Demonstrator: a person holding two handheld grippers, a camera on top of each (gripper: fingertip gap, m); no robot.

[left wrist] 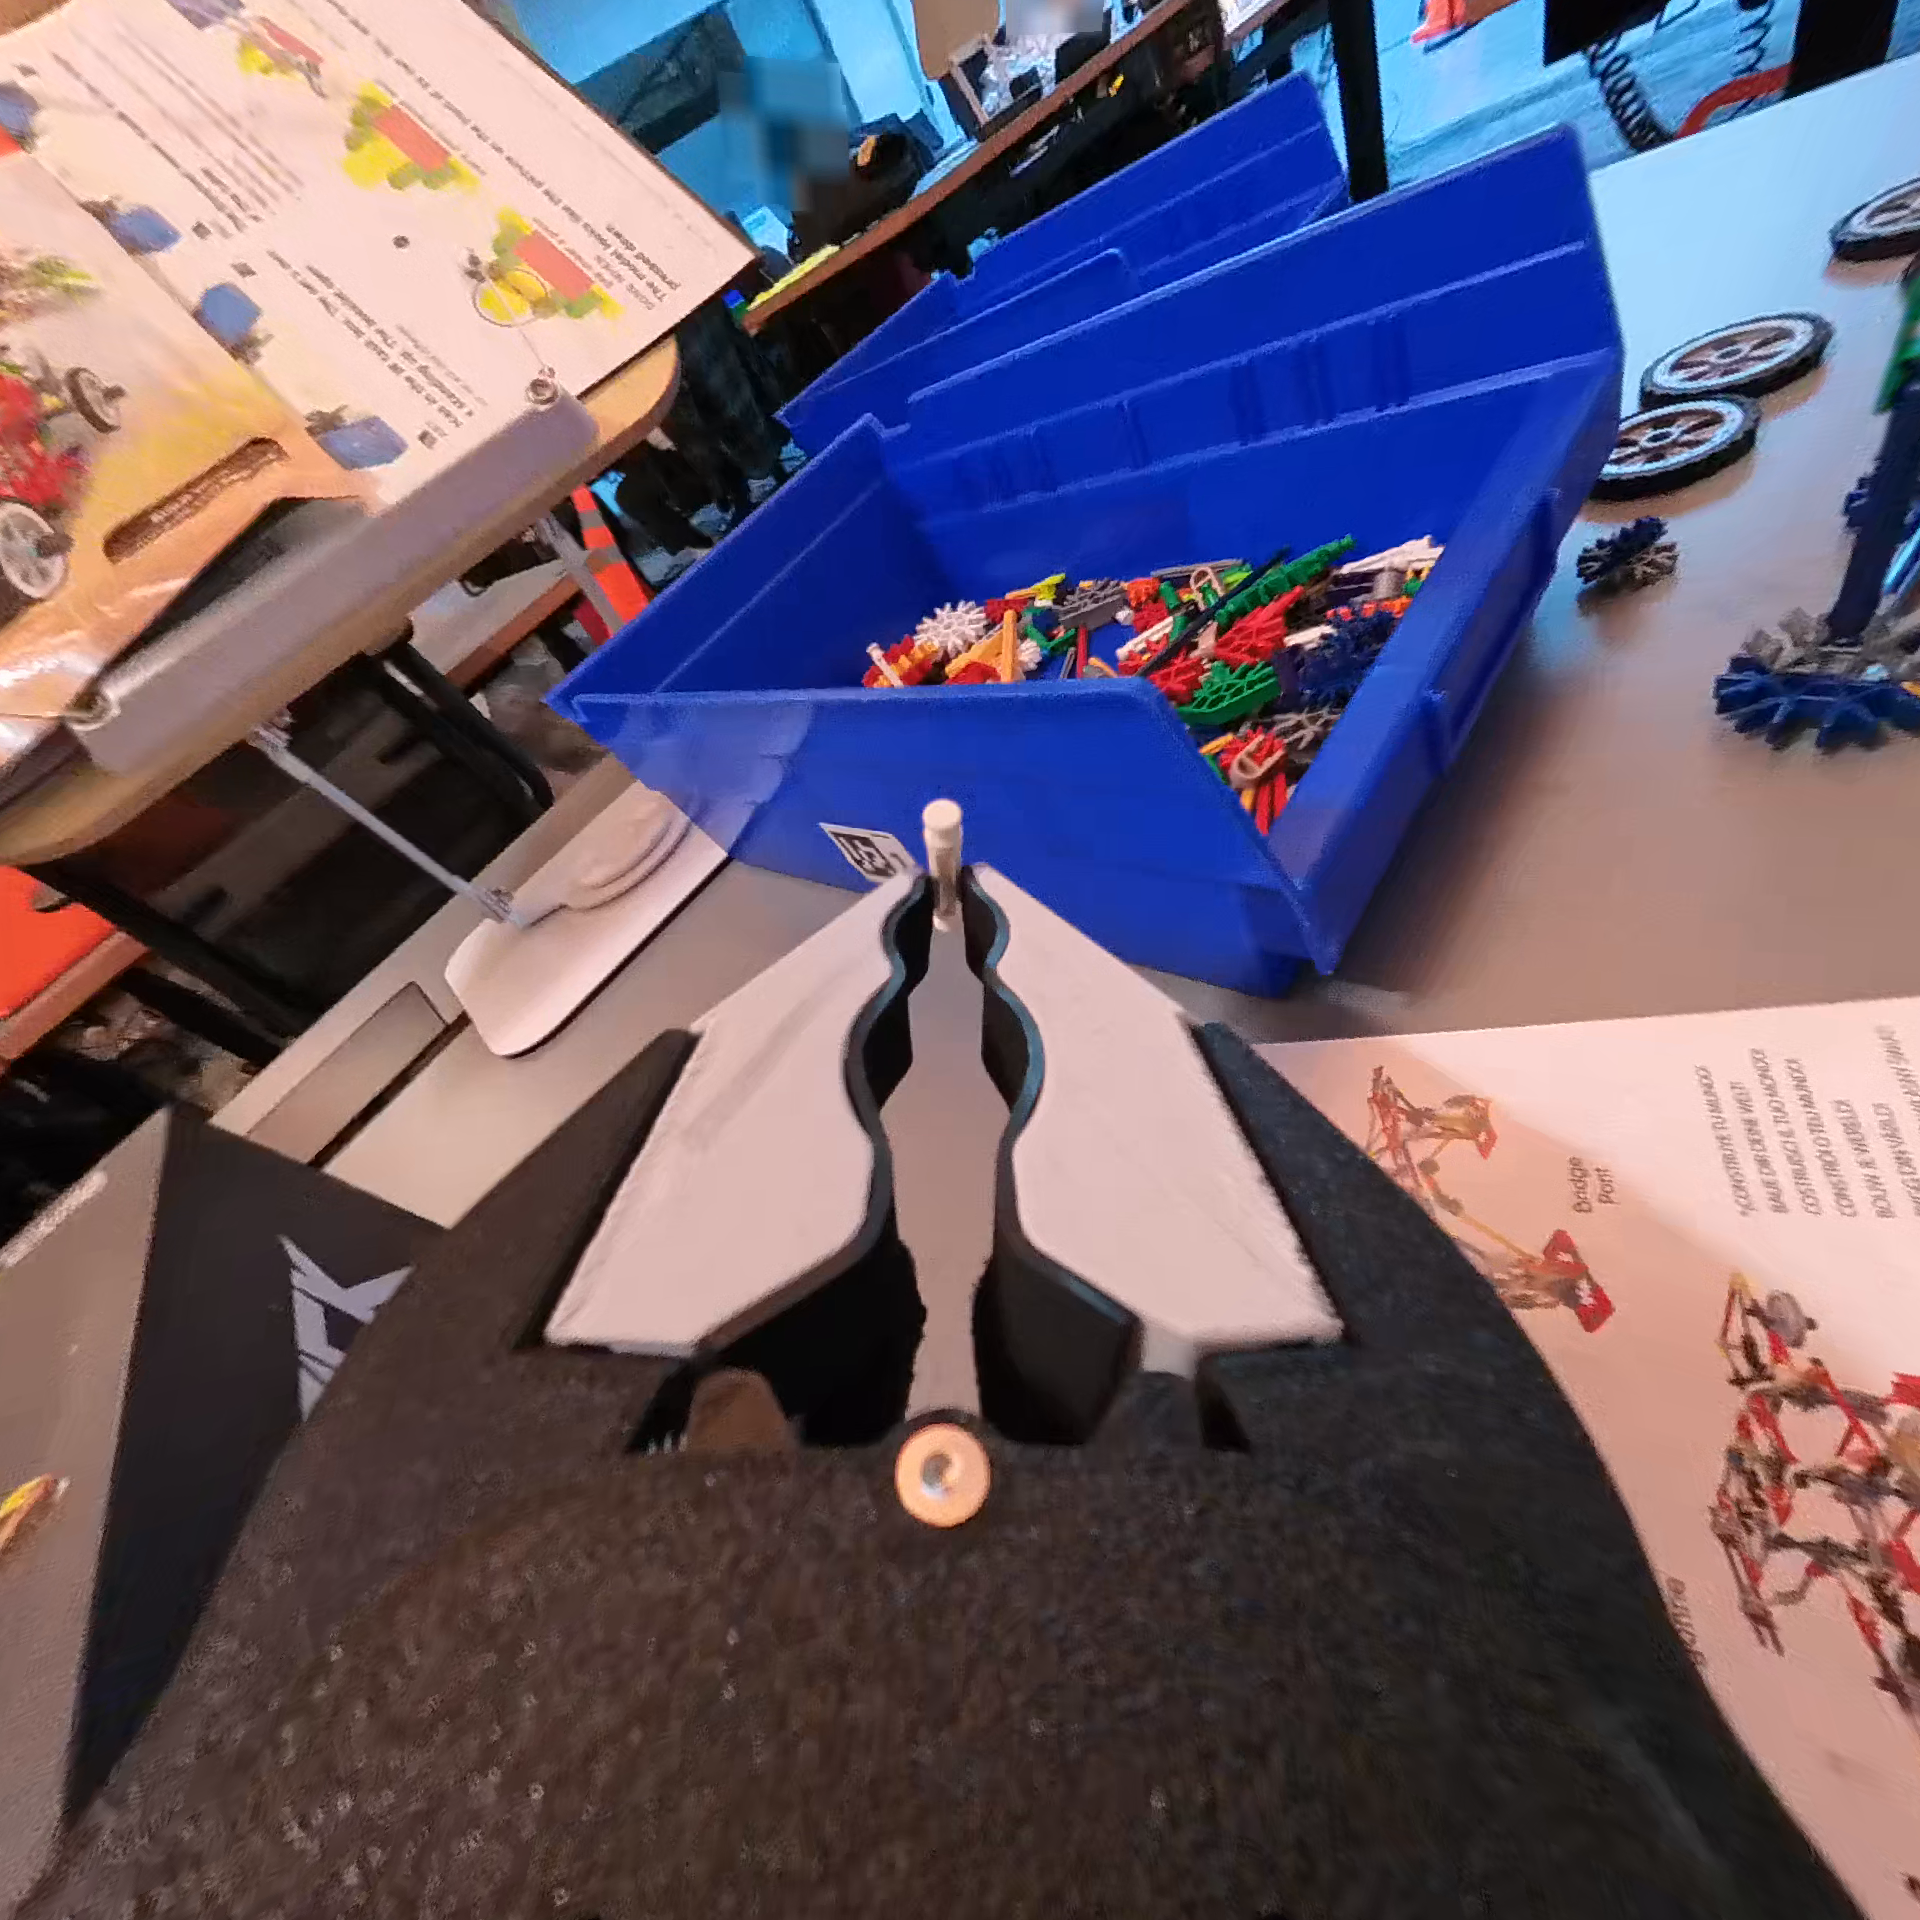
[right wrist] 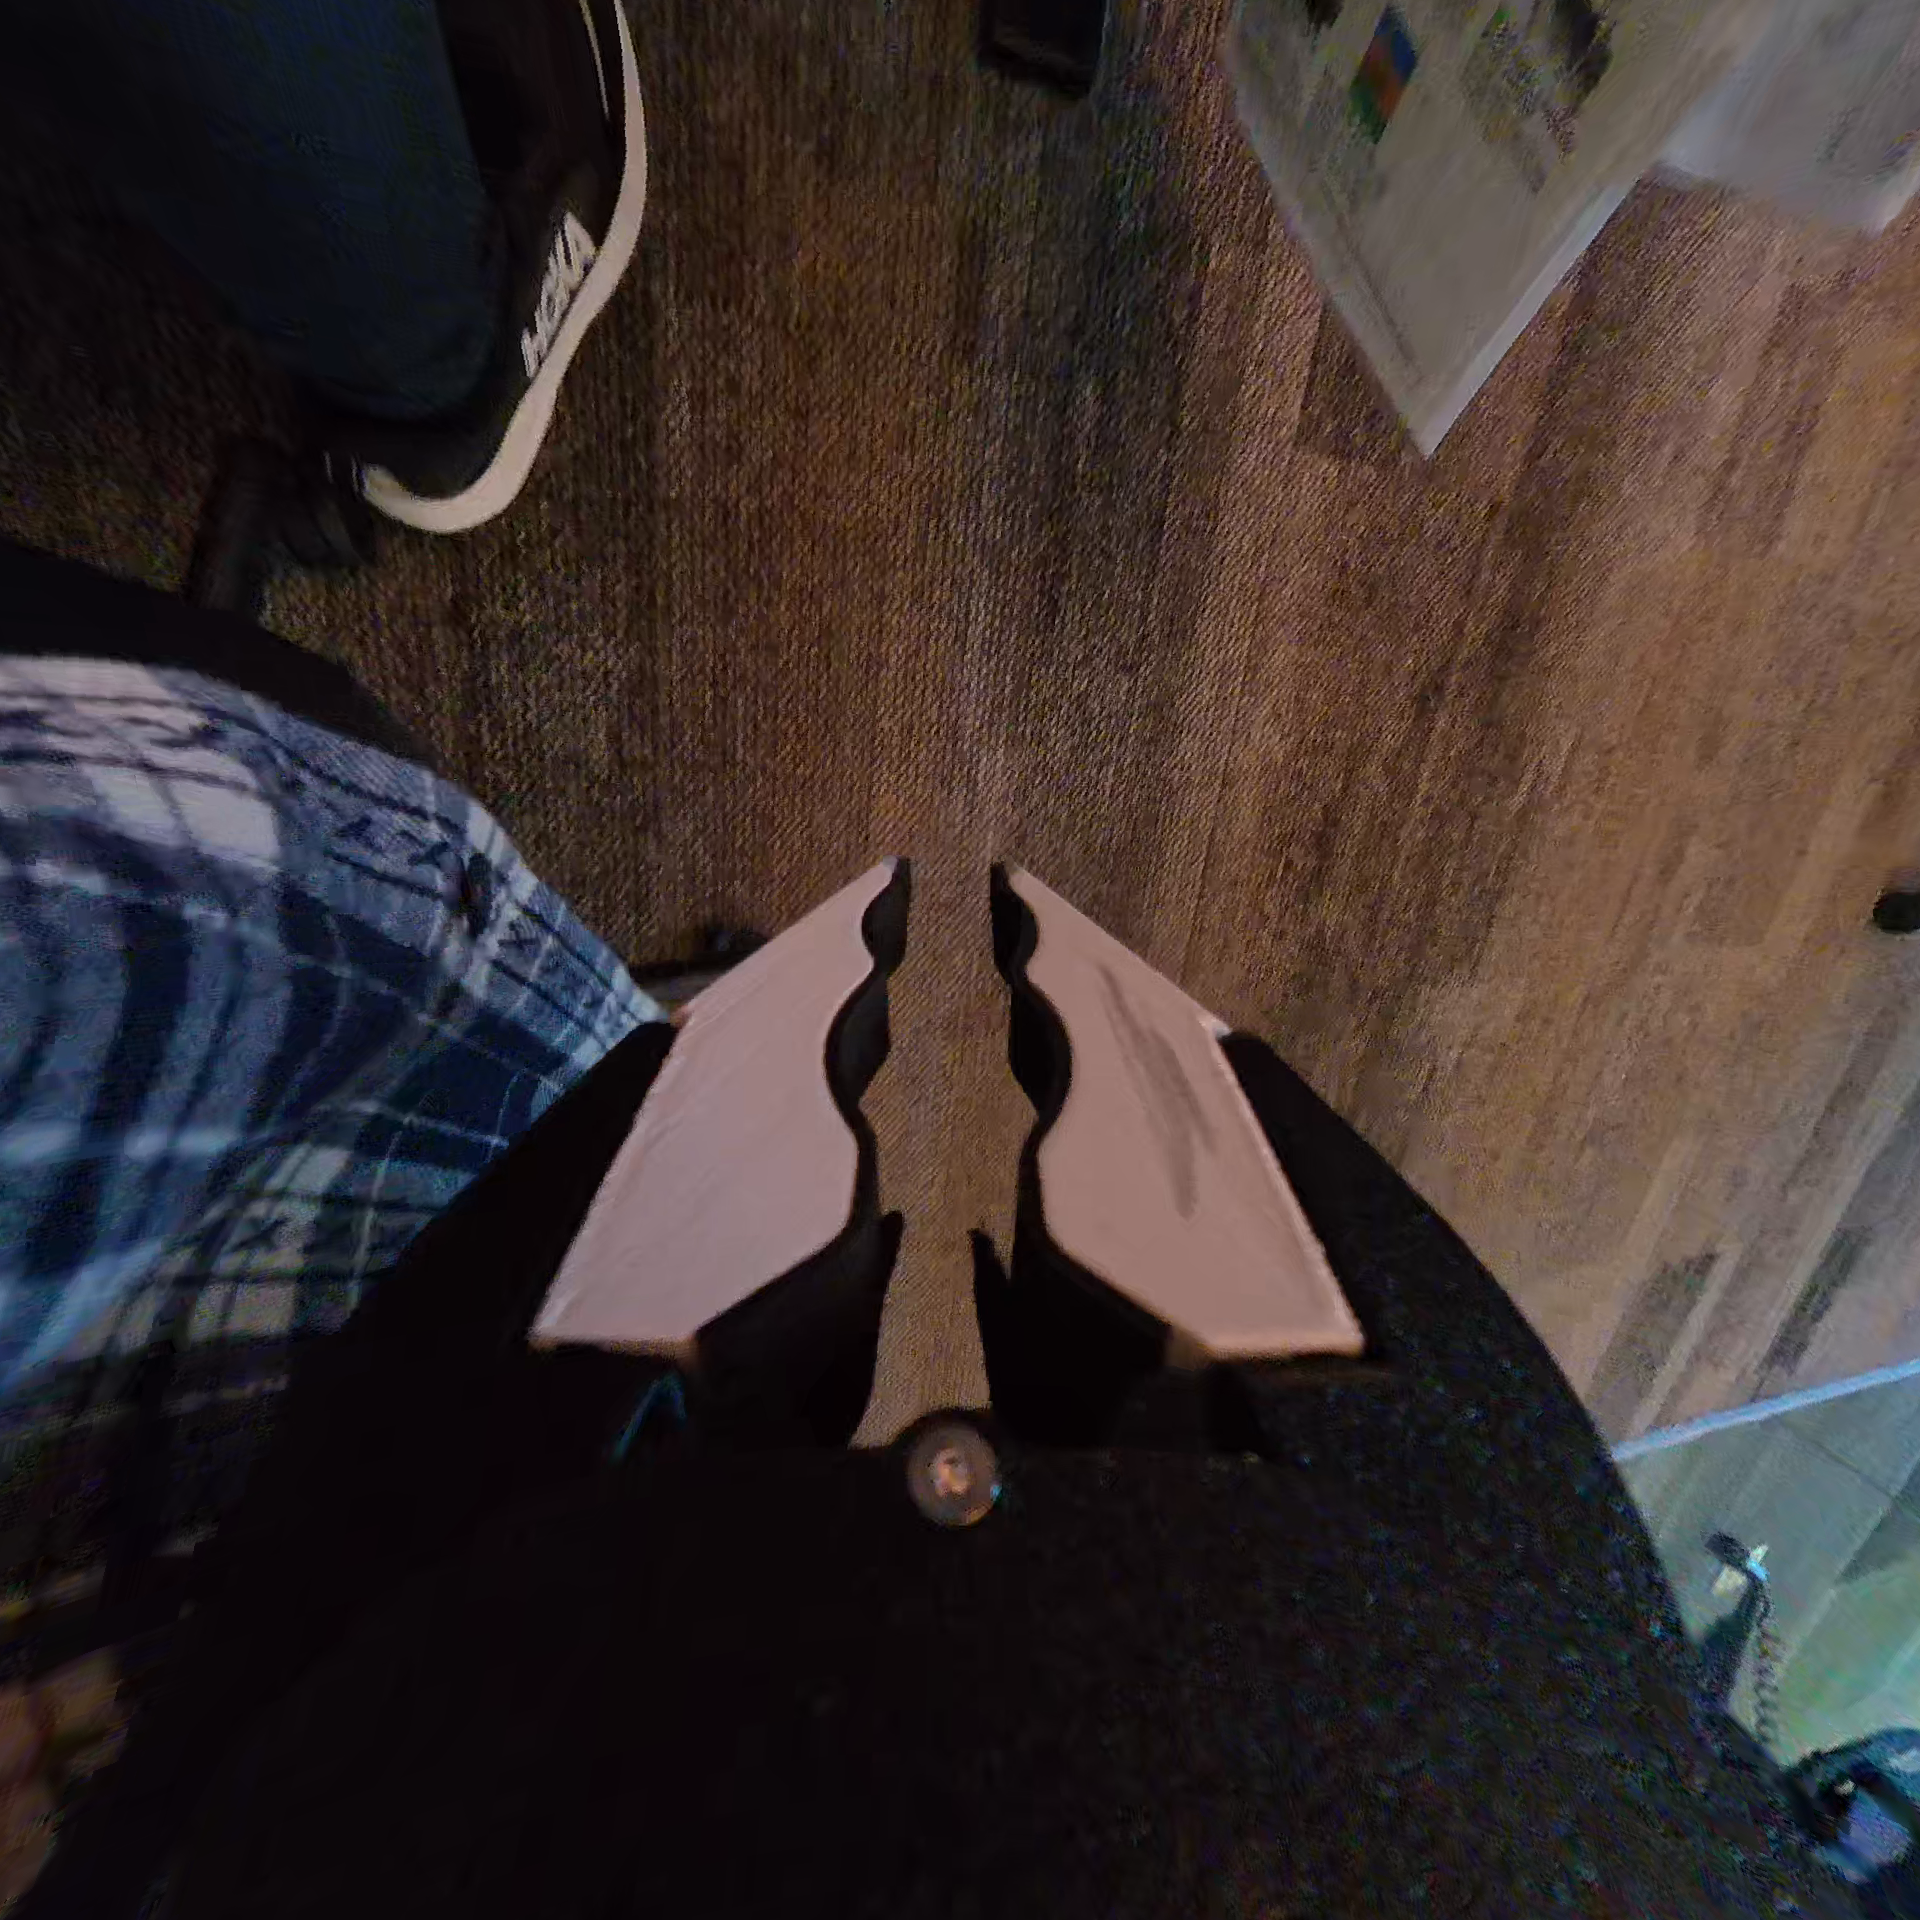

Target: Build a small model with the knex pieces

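Above the grey table, my left gripper (left wrist: 943, 891) pinches a small white rod (left wrist: 942, 847) at its fingertips.

The rod stands upright between the tips, its top poking out past them, just in front of the near wall of the blue bin (left wrist: 1039, 790) that holds a heap of coloured construction pieces (left wrist: 1164, 644). An open instruction booklet (left wrist: 1662, 1247) lies on the table to my right, black wheels (left wrist: 1730, 358) beyond it. My right gripper (right wrist: 948, 878) hangs over brown carpet (right wrist: 935, 520), its fingers a narrow gap apart and holding nothing, beside a plaid shirt (right wrist: 239, 987) and a dark shoe (right wrist: 520, 343).
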